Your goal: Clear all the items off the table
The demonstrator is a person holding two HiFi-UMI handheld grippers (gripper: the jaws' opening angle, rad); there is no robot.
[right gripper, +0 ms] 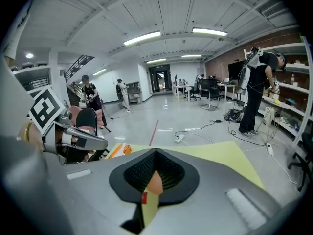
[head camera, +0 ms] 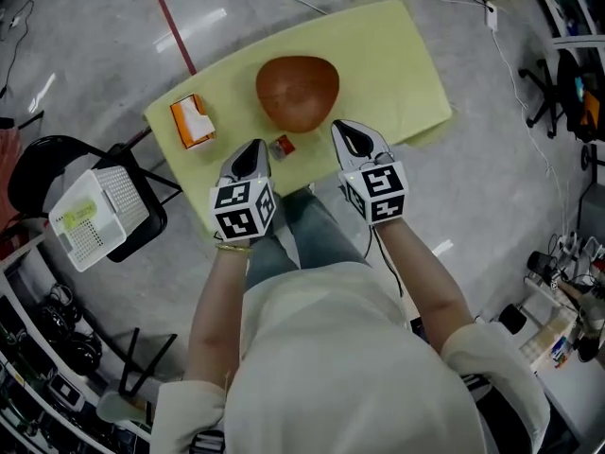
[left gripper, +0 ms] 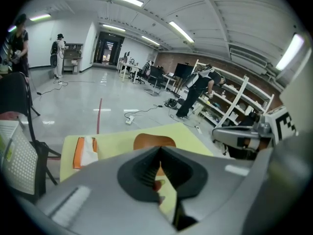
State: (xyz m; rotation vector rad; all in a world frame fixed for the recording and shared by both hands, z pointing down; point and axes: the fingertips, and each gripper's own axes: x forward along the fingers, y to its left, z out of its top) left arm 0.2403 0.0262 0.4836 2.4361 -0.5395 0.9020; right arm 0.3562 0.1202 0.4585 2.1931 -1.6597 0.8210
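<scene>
Grippers both hang clenched and empty over the near edge of the yellow table (head camera: 397, 55), the left gripper (head camera: 255, 148) at 7 o'clock of the brown bowl (head camera: 297, 91) and the right gripper (head camera: 344, 130) at its 5 o'clock. A small red item (head camera: 282, 146) lies on the table at the bowl's 6 o'clock, between the two gripper tips. An orange-and-white pack (head camera: 192, 121) lies at the bowl's 8 o'clock, near the table's left corner.
</scene>
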